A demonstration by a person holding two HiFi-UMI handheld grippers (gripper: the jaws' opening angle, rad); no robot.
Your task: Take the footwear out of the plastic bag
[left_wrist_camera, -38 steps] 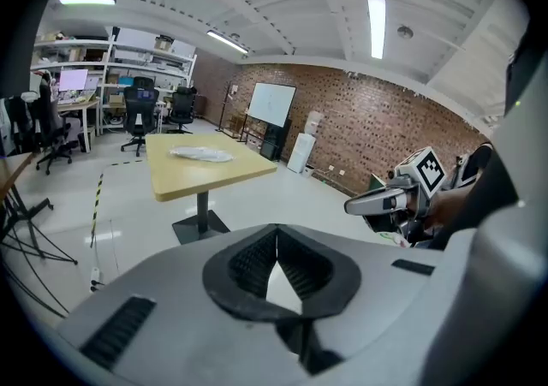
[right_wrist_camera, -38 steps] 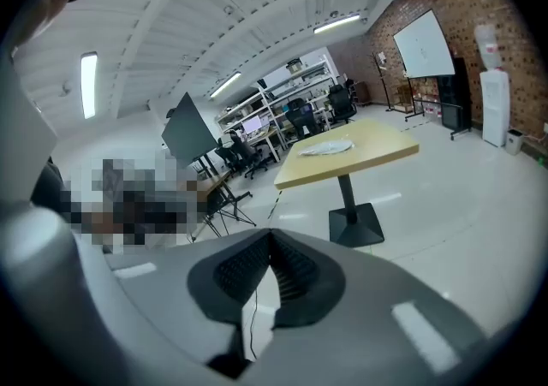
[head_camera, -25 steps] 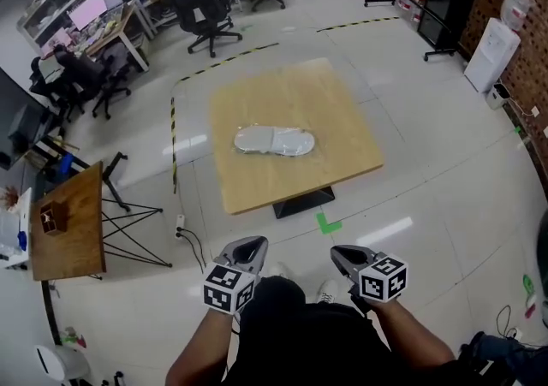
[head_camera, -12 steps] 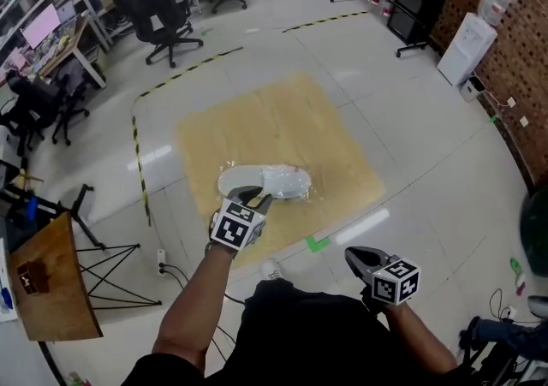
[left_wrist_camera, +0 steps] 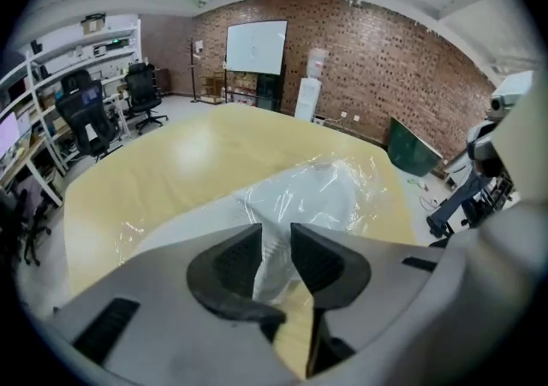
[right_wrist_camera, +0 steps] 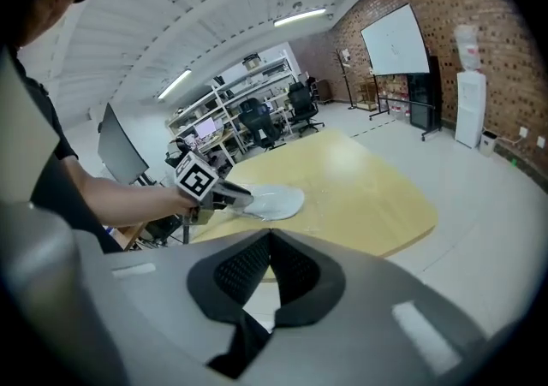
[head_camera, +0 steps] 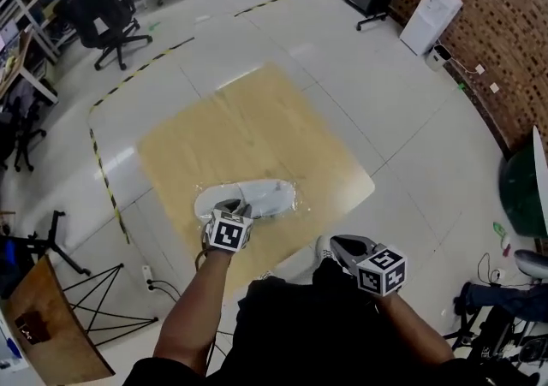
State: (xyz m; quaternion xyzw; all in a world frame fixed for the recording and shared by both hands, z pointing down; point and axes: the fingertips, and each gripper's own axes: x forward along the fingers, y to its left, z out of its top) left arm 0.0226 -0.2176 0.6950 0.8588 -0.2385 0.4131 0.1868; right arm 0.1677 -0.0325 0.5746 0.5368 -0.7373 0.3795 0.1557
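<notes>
A whitish shoe sealed in a clear plastic bag [head_camera: 261, 196] lies near the front edge of the square wooden table [head_camera: 257, 119]. My left gripper [head_camera: 234, 208] is at the bag's left end. Its jaws are opening, and a raised fold of the bag [left_wrist_camera: 272, 243] stands in the gap between them. The rest of the bag [left_wrist_camera: 321, 192] stretches away ahead. My right gripper [head_camera: 339, 246] is shut and empty, held low by the person's body, off the table. In the right gripper view, beyond the shut right gripper [right_wrist_camera: 270, 247], the left gripper [right_wrist_camera: 229, 196] sits at the bag [right_wrist_camera: 276, 201].
Office chairs [head_camera: 107, 20] and desks stand at the far left. A water dispenser [head_camera: 428, 3] stands against the brick wall at the right. Striped tape [head_camera: 107, 192] runs on the floor left of the table, and a small wooden stand [head_camera: 47, 320] is at the lower left.
The left arm has reached from beside the body out to the bag's left end, and its jaws have parted. The head view has swung closer over the table. The right gripper stayed low.
</notes>
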